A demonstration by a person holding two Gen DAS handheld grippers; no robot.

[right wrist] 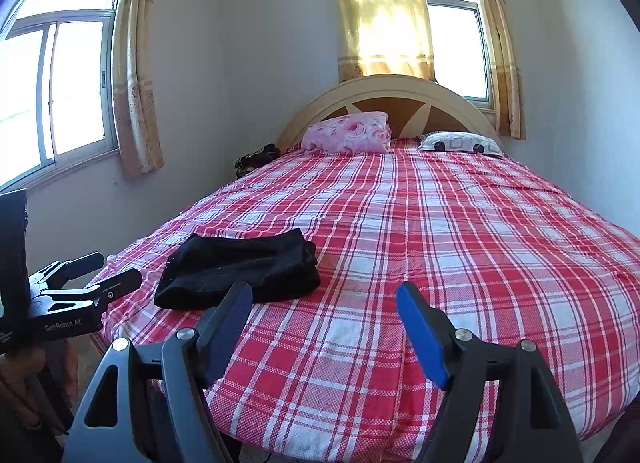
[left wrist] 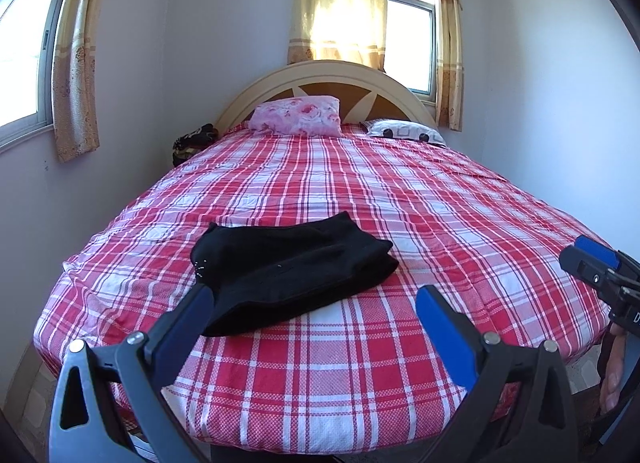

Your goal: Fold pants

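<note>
Black pants (left wrist: 288,271) lie folded in a compact stack on the red plaid bedspread (left wrist: 360,191), near the foot of the bed. My left gripper (left wrist: 316,299) hovers just short of them, open, with nothing between its blue pads; its left finger overlaps the stack's near edge in the picture. In the right wrist view the pants (right wrist: 240,269) sit left of center. My right gripper (right wrist: 324,295) stands open to their right, above the bedspread (right wrist: 440,223), holding nothing. Each gripper shows at the other view's edge: right gripper (left wrist: 592,259), left gripper (right wrist: 100,271).
A pink floral pillow (left wrist: 298,115) and a white patterned pillow (left wrist: 404,131) lie by the arched headboard (left wrist: 328,79). A dark bundle (left wrist: 194,143) sits at the bed's far left corner. Curtained windows (left wrist: 408,31) fill the back and left walls. A hand (left wrist: 612,375) shows at lower right.
</note>
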